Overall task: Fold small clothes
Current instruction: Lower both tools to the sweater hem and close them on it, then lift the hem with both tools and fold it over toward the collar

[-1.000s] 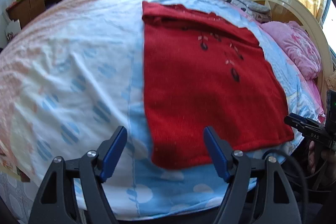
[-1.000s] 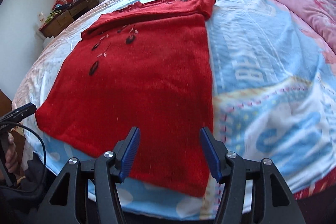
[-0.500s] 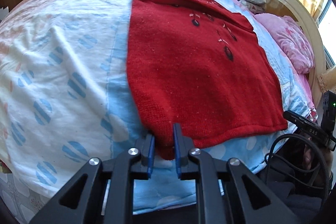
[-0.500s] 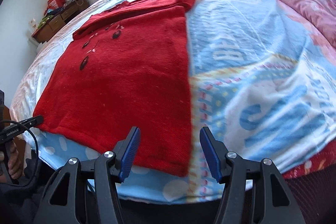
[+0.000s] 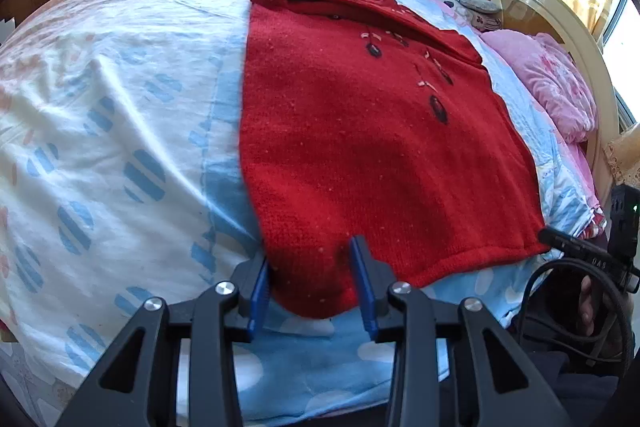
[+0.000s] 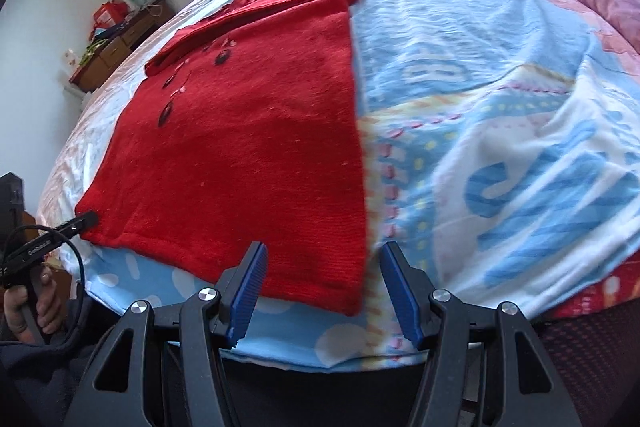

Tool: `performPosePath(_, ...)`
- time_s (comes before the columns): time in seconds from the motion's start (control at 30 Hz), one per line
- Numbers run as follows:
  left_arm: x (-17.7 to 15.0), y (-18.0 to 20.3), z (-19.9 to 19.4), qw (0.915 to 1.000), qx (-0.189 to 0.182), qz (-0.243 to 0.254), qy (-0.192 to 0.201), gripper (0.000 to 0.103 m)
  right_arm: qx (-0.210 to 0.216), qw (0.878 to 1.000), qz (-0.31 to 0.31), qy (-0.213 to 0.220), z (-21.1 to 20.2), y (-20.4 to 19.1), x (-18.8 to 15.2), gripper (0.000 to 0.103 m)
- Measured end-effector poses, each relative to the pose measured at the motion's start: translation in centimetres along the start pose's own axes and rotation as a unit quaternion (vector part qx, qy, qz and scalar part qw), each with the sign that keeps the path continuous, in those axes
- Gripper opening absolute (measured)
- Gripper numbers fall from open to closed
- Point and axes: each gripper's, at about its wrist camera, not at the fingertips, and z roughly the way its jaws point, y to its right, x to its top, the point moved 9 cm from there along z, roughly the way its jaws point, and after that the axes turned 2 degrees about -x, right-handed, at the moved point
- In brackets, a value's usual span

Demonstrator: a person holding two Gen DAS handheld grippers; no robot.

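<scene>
A red knitted sweater [image 5: 360,131] with dark buttons lies flat on the bed, its sleeves folded in at the far end. My left gripper [image 5: 314,287] is open, its blue fingers on either side of the sweater's near left hem corner. The sweater also shows in the right wrist view [image 6: 248,131]. My right gripper [image 6: 322,293] is open, its fingers straddling the near right hem corner at the bed's edge, not closed on it. The right gripper's tip also shows in the left wrist view [image 5: 560,239].
The bed cover [image 5: 100,131] is white and blue with stripes on the left, and blue with letters [image 6: 500,147] on the right. A pink pillow [image 5: 548,79] and the cream headboard [image 5: 532,11] lie to the right. A wooden dresser [image 6: 116,47] stands by the far wall.
My left gripper, shut on the hem corner half a second ago, has opened around it. My right gripper has shifted right along the hem to the sweater's right corner, staying open.
</scene>
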Motion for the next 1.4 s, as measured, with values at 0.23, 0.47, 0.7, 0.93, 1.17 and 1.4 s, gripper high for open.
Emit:
performPosePath(0.23,0.4,-0.5,-0.8,0.9993,-0.035,-0.013,0.004,0.012,0.01,1.0,0.0,-0.015,0.1,-0.3,-0.4,0.009)
performPosePath(0.47,1.7,0.9,-3.0,0.9976,-0.056,0.007,0.04,0.012,0.028,0.999,-0.016,0.01,-1.7,-0.7,0.2,0.008)
performPosePath(0.7,0.9,0.0,-0.9,0.9981,-0.059,-0.012,0.009,0.011,0.044,0.998,0.022,-0.024,0.2,-0.2,-0.5,0.017)
performPosePath(0.93,2.7,0.8,-3.8,0.9952,-0.081,-0.004,0.055,0.011,0.056,0.998,-0.012,0.034,-2.4,-1.4,1.0,0.007)
performPosePath(1.17,5.4,1.8,-6.0,0.9914,-0.1,-0.006,0.084,0.011,0.093,0.986,0.022,0.139,-8.4,-0.7,5.2,0.007)
performPosePath(1.4,8.5,2.0,-5.2,0.9897,-0.101,0.001,0.101,0.011,0.066,0.979,0.001,0.191,-9.8,-1.8,8.2,0.007)
